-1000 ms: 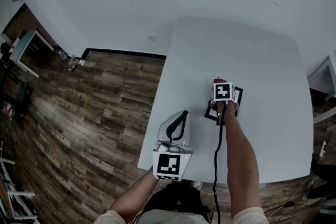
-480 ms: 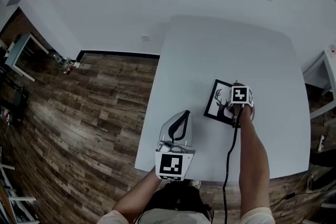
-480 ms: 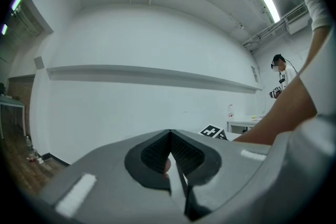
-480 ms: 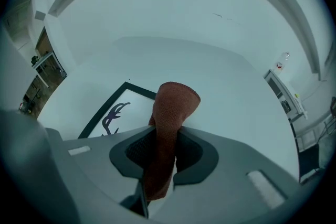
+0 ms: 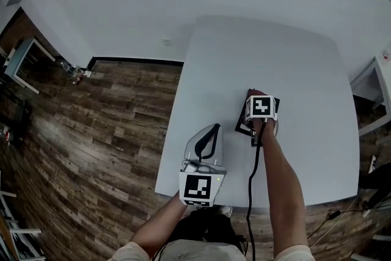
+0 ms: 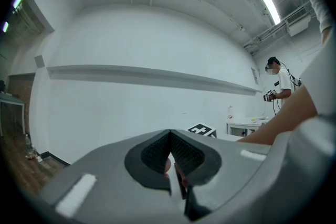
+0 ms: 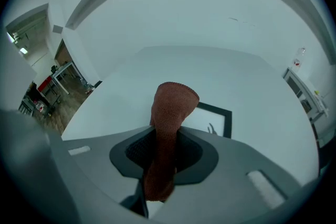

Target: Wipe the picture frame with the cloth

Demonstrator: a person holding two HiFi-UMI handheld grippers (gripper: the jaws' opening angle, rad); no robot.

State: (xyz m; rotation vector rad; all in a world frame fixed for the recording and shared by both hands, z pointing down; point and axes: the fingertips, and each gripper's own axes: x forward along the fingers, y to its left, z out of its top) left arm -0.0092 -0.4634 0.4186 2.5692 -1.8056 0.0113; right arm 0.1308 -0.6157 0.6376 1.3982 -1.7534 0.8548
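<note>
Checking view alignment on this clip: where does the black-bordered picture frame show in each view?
Head view: black-bordered picture frame right of centre, mostly under the right gripper.
Left gripper view: not in it.
Right gripper view: just right of centre, behind the reddish-brown cloth.
Shared landmark: the white table, in the head and right gripper views.
</note>
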